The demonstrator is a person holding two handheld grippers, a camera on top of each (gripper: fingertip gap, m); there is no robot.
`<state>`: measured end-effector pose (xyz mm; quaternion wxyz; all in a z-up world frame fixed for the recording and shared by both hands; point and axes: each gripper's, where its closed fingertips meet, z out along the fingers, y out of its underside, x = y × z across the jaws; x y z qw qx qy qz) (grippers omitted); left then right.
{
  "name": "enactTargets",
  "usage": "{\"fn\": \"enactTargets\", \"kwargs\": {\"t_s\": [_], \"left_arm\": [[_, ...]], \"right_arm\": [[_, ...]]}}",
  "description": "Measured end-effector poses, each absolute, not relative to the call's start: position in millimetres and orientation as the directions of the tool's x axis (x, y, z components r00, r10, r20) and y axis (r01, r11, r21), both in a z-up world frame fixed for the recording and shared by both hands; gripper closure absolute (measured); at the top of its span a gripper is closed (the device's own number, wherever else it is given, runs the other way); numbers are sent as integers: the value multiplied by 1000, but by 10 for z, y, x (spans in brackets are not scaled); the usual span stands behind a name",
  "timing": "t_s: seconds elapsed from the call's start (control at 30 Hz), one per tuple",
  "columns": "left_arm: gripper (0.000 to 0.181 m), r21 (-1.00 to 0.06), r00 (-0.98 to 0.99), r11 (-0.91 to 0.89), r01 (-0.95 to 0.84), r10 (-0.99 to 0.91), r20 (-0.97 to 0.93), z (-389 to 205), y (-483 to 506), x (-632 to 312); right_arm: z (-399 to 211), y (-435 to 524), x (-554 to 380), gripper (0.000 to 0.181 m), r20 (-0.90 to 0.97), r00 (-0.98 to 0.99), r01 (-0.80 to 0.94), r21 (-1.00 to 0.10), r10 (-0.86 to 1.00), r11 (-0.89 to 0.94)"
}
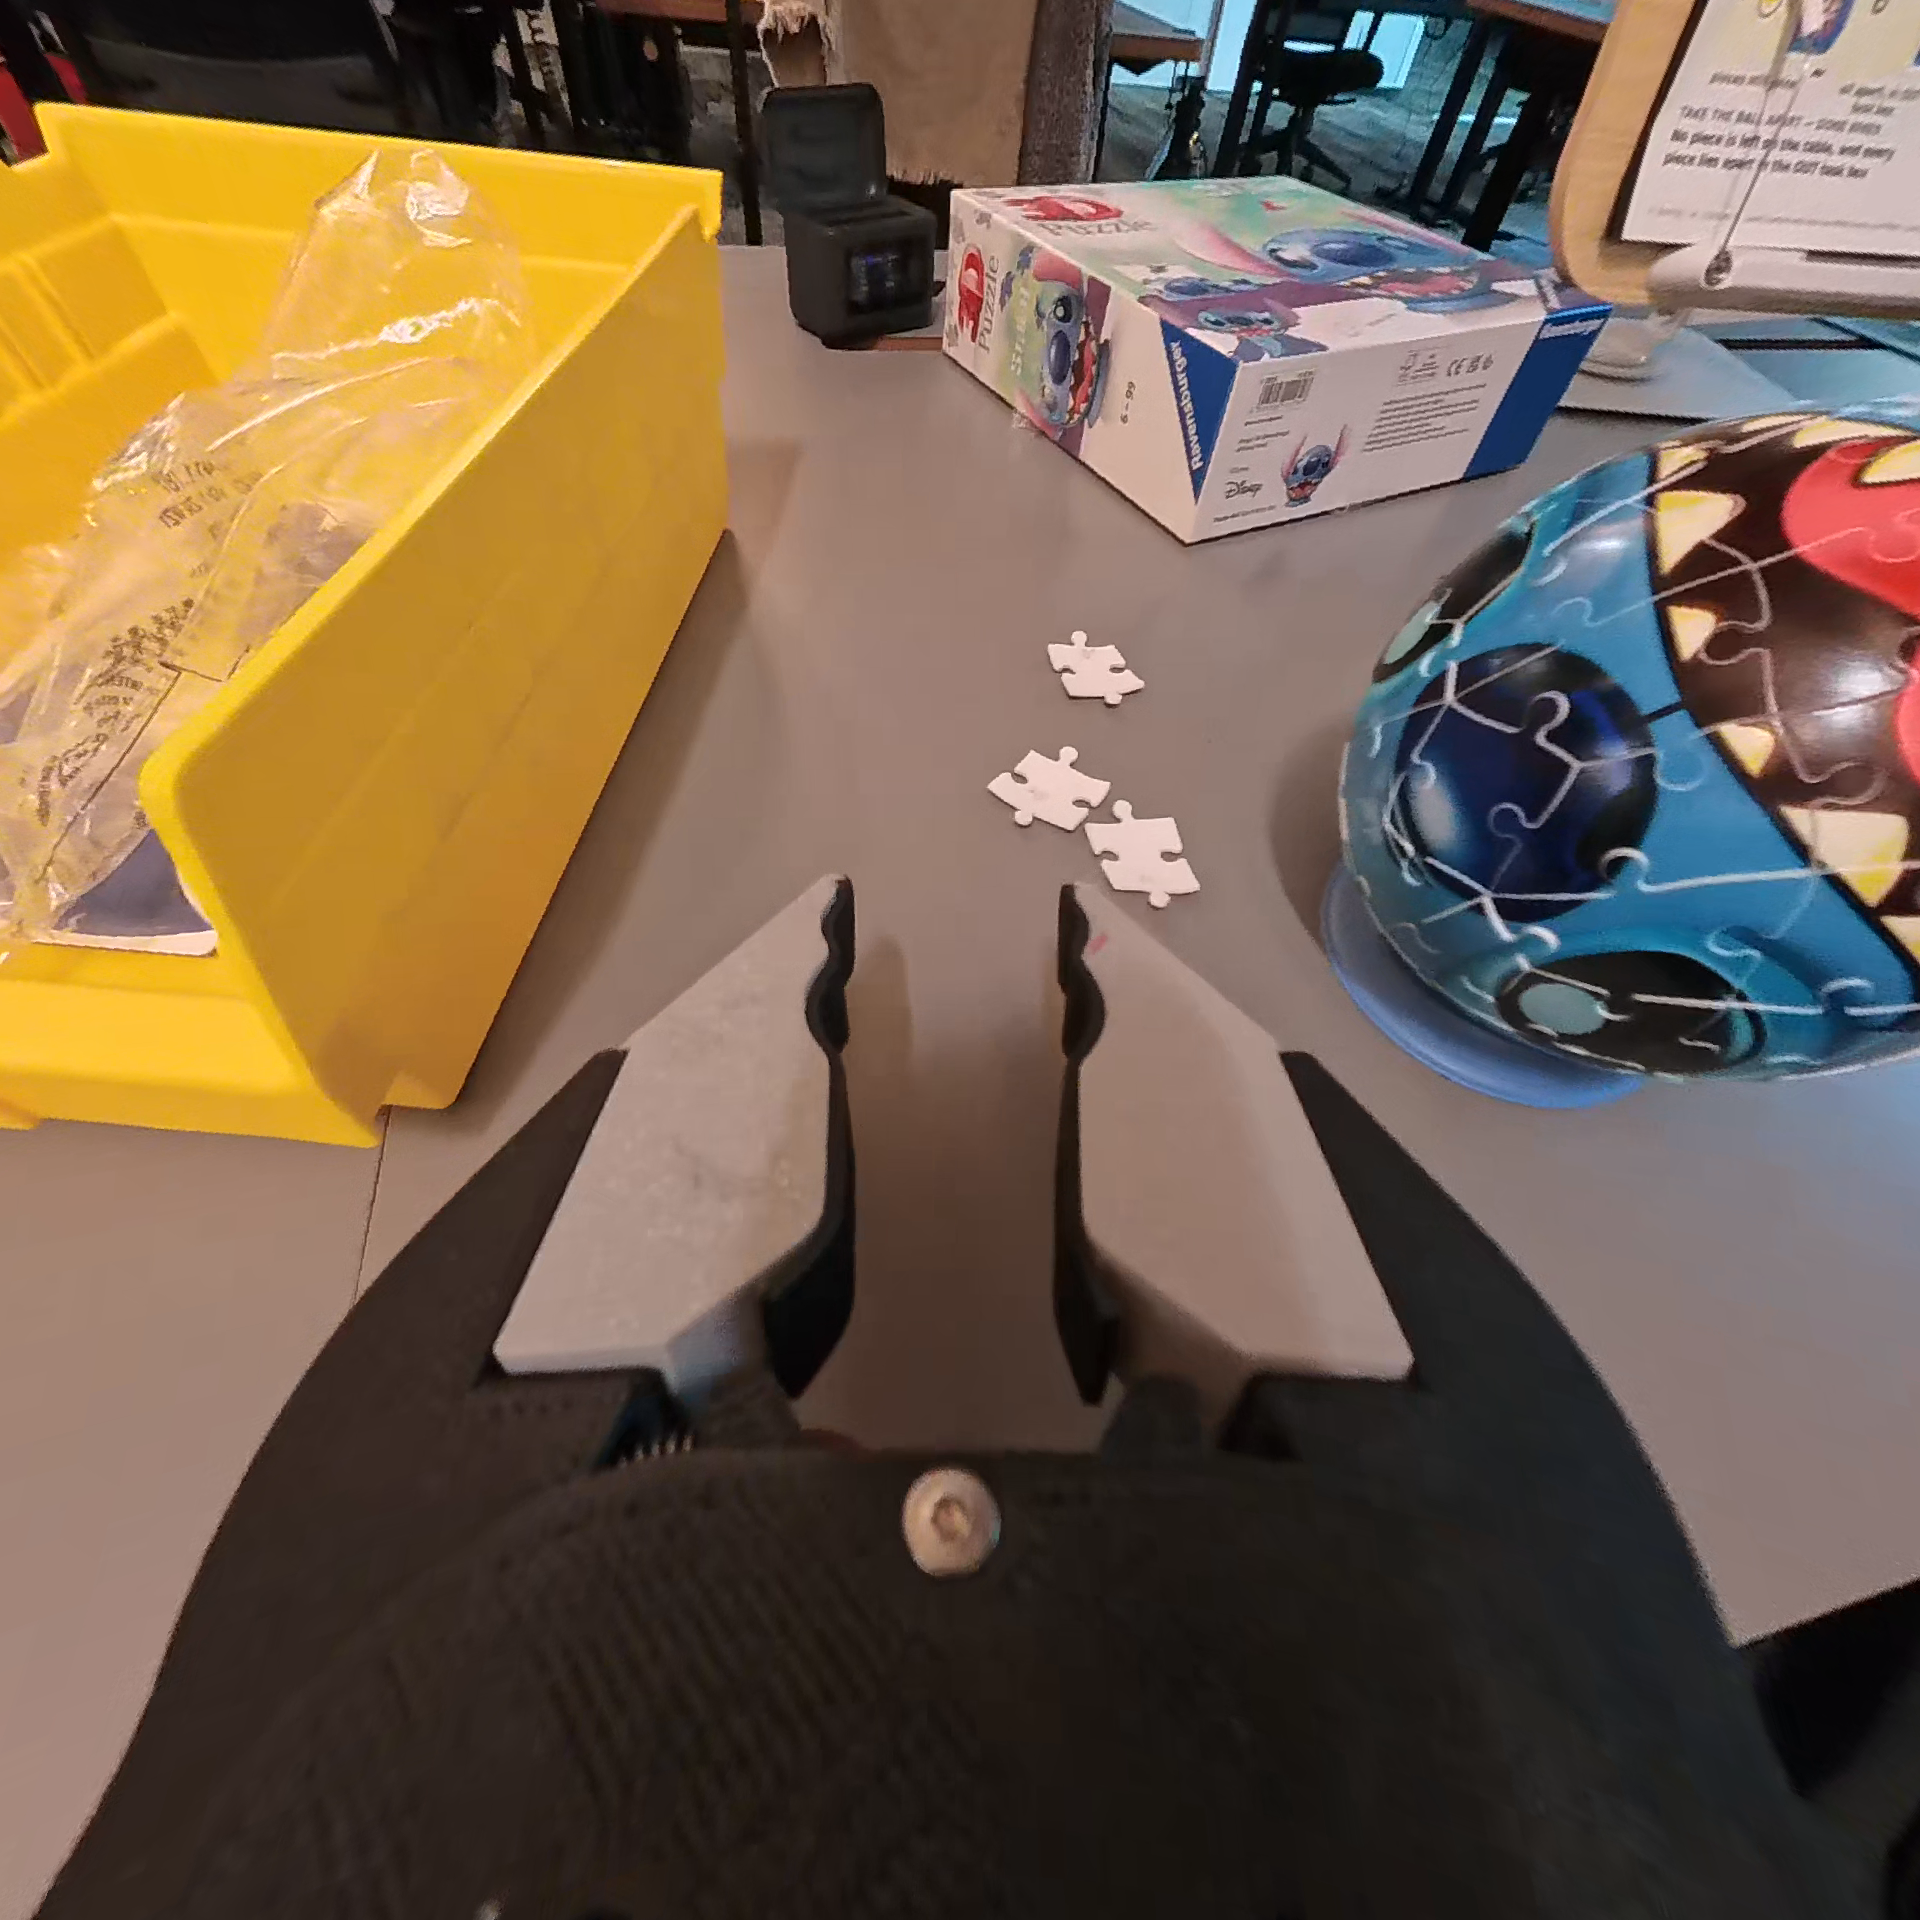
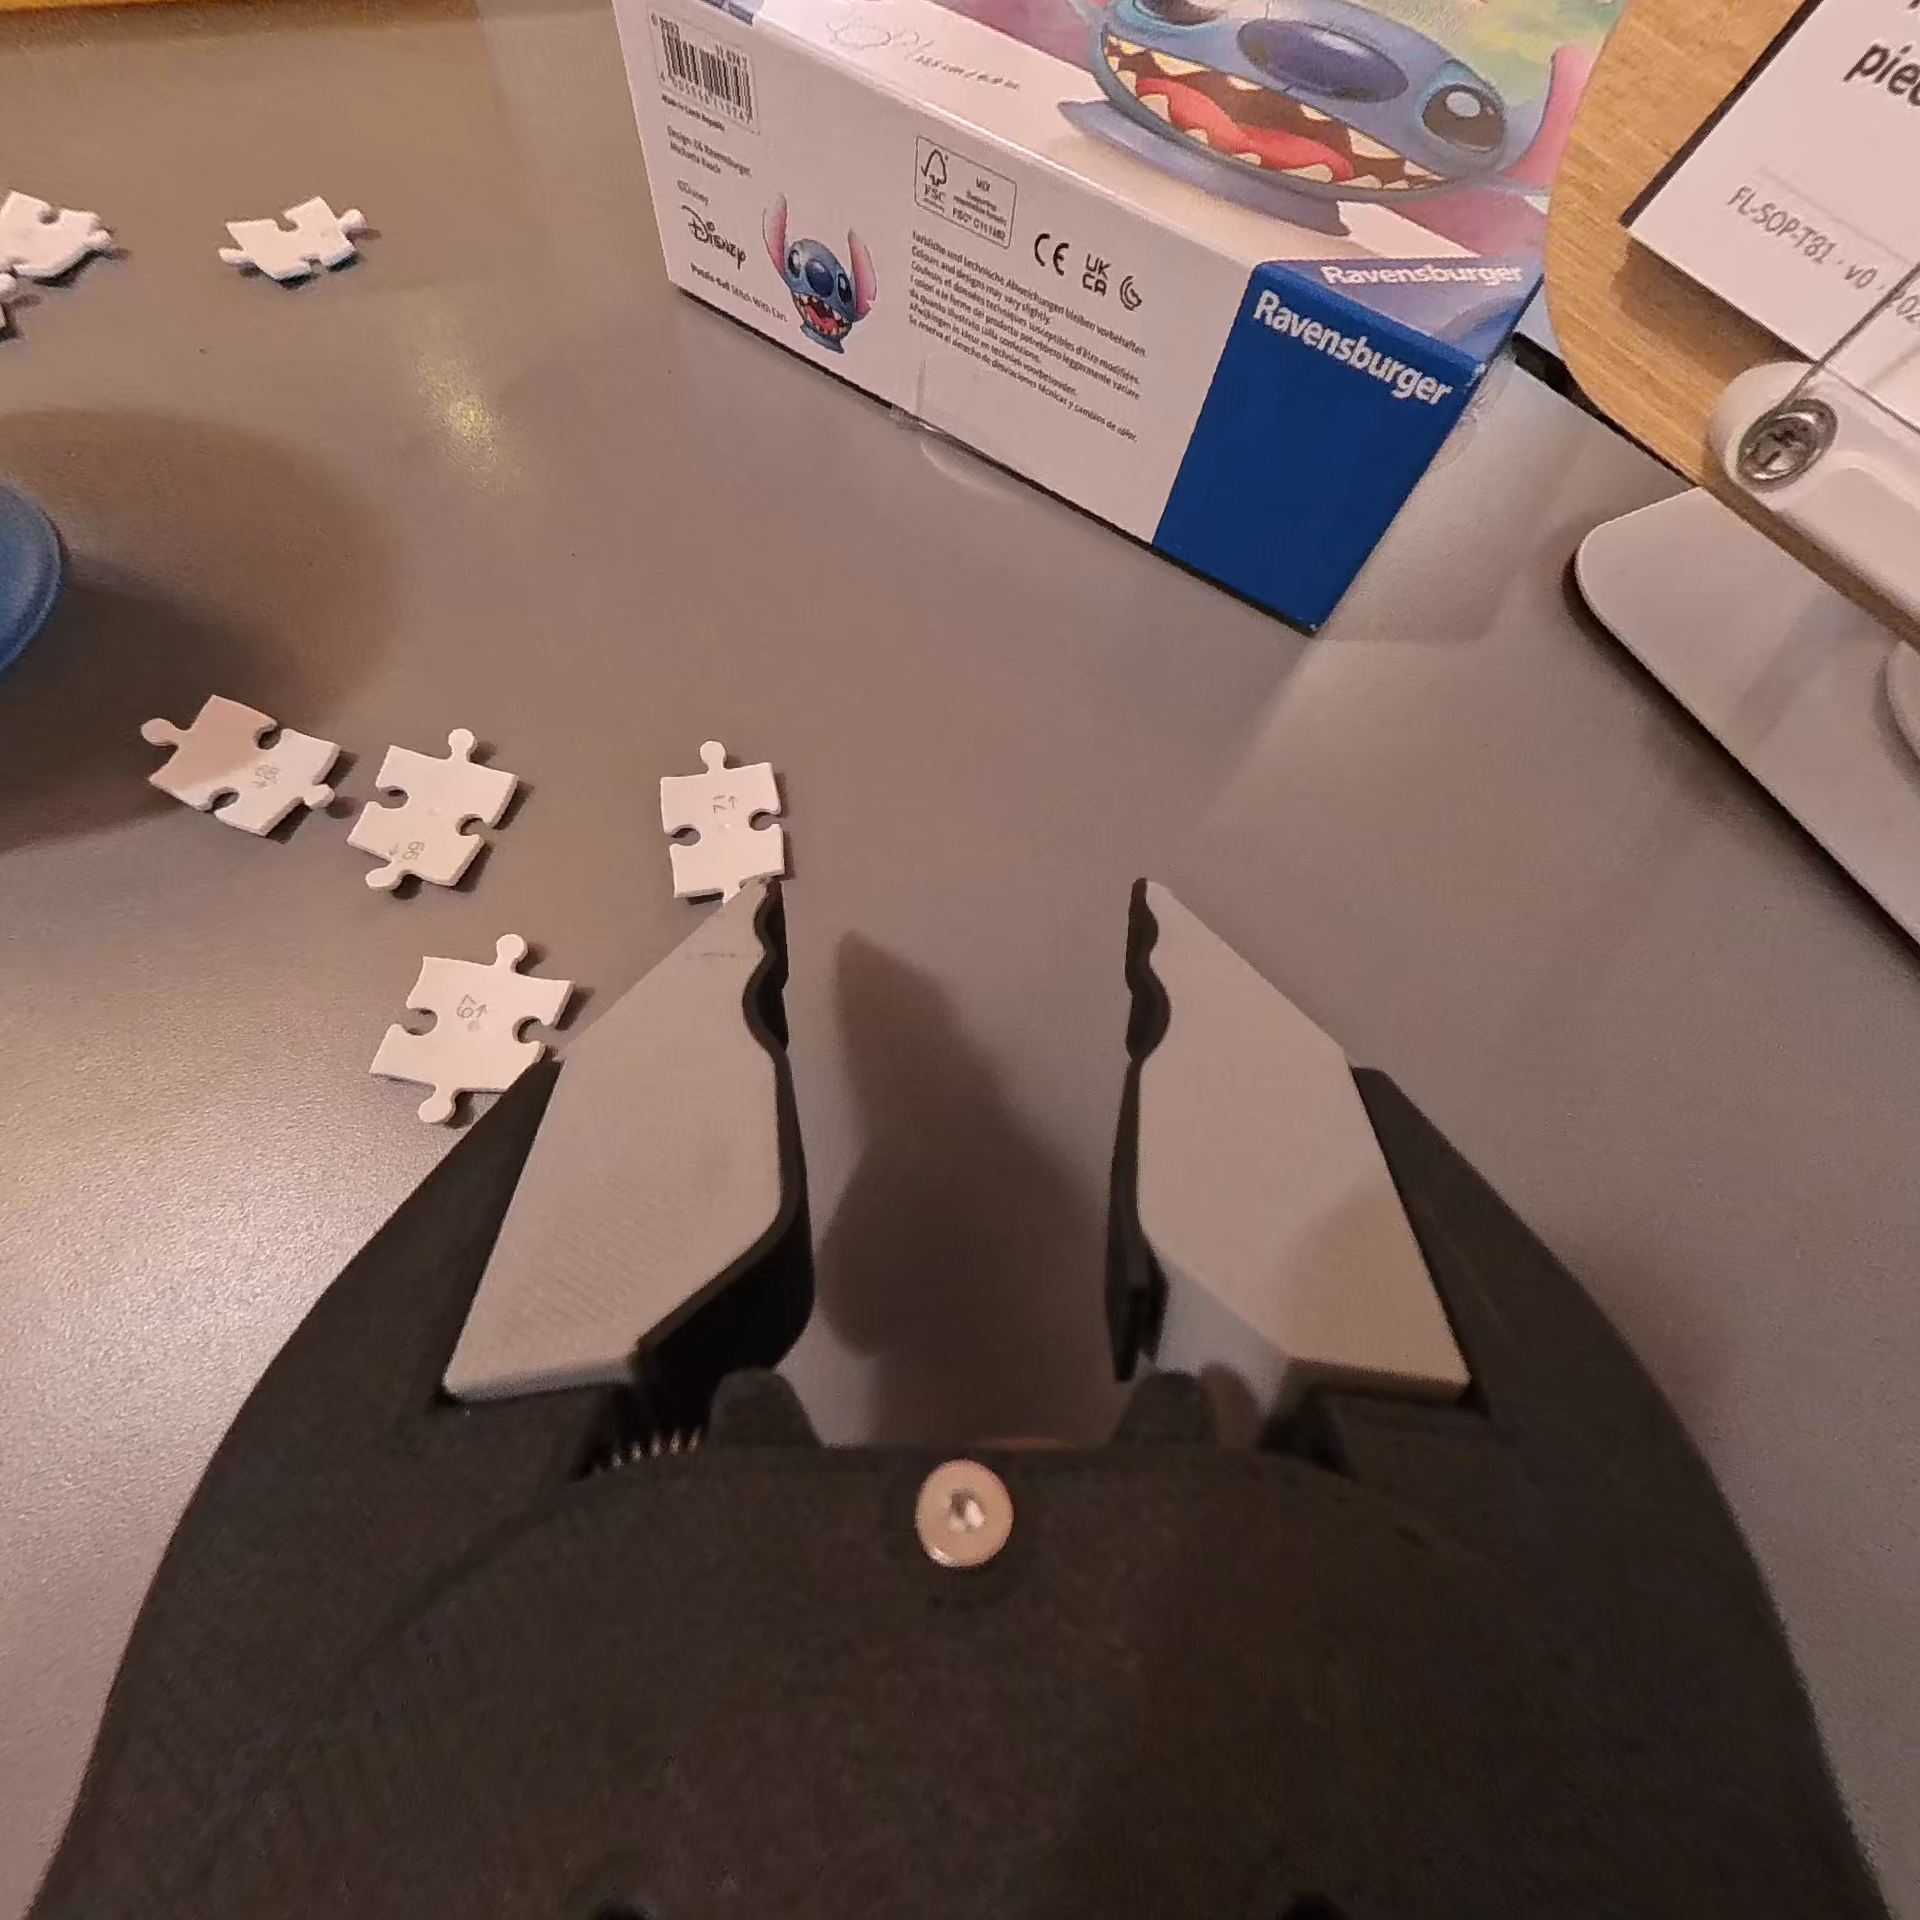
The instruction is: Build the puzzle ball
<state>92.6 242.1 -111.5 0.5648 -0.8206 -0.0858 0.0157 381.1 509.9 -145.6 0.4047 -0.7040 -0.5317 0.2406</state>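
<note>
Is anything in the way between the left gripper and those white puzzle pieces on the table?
Nothing visible. The left gripper has its jaws open and empty, and only bare grey table lies between it and the three white pieces. The yellow bin sits off to the left and the ball to the right.

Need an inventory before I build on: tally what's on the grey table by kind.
Puzzle ball: 1
Loose white pieces: 7
Puzzle box: 1
Yellow bin: 1
Clear bag, in bin: 1
Black case: 1
Sign stand: 1
Total: 13
</note>
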Motion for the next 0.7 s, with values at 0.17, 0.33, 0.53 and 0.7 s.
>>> {"fn": "enactTargets", "kwargs": {"t_s": [0.17,0.33,0.53,0.7], "left_arm": [[146,-935,981,-322,152,164,103,-1086,2382,926],[151,-913,970,-334,235,133,201,-1163,2329,976],[158,-903,963,-336,269,123,242,-1172,2336,968],[157,-873,965,-412,262,94,246,-1275,2383,1028]], "right_arm": [[-1462,5100,3810,119,74,317,552,-825,946,-121],[-1444,5124,3785,123,75,314,544,-831,946,-115],[-1461,5157,3737,123,87,301,557,-824,950,-101],[-1494,5182,3707,124,95,292,577,-811,952,-96]]}}
